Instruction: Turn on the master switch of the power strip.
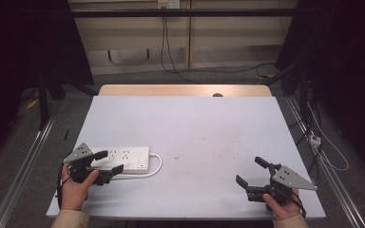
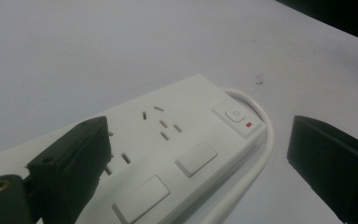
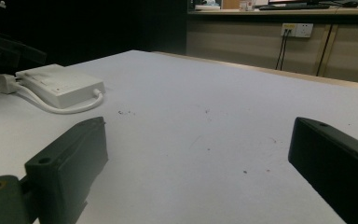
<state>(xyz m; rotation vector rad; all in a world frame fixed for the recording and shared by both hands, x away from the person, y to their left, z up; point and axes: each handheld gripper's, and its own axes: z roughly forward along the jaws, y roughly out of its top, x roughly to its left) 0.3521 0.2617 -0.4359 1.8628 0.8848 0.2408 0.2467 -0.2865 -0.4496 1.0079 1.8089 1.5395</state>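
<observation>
A white power strip lies flat at the table's near left, and its white cable loops around its right end. My left gripper is open at the strip's near left end. In the left gripper view, one jaw hangs over the sockets of the power strip and the other stands past the cable; a red mark sits beside the switch. My right gripper is open over bare table at the near right, with nothing between its fingers. It faces the power strip far off.
The white table top has small dark specks near its middle and a wooden strip along its far edge. Cables run over the floor behind and to the right. A wall outlet sits on the far wall.
</observation>
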